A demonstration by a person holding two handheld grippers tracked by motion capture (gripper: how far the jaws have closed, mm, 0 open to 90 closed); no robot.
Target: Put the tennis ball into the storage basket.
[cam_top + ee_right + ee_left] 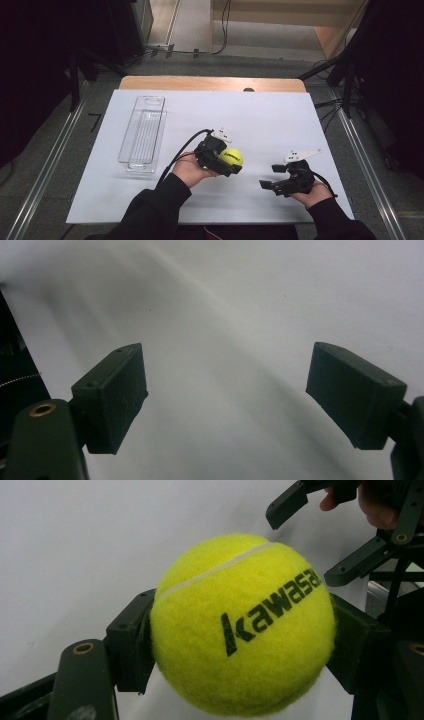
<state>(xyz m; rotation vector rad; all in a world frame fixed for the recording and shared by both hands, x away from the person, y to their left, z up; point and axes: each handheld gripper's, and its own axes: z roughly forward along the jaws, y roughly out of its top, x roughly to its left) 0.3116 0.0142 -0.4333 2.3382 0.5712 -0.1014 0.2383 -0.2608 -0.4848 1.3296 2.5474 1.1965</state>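
A yellow tennis ball (231,157) with black lettering sits between the jaws of my left gripper (231,160), which is shut on it just above the white table top. In the left gripper view the ball (242,625) is squeezed from both sides by the black pads (131,640). My right gripper (271,176) rests low near the front right of the table, jaws wide open with nothing between them. The right gripper view looks past its two pads (116,395) onto bare white surface. The right gripper (320,535) also shows at the top right of the left gripper view.
A clear plastic tray (143,133) stands at the left of the white board (260,115), long side running away from me. A wooden table edge (210,83) lies beyond the board. Metal rails and cables flank the table on the floor.
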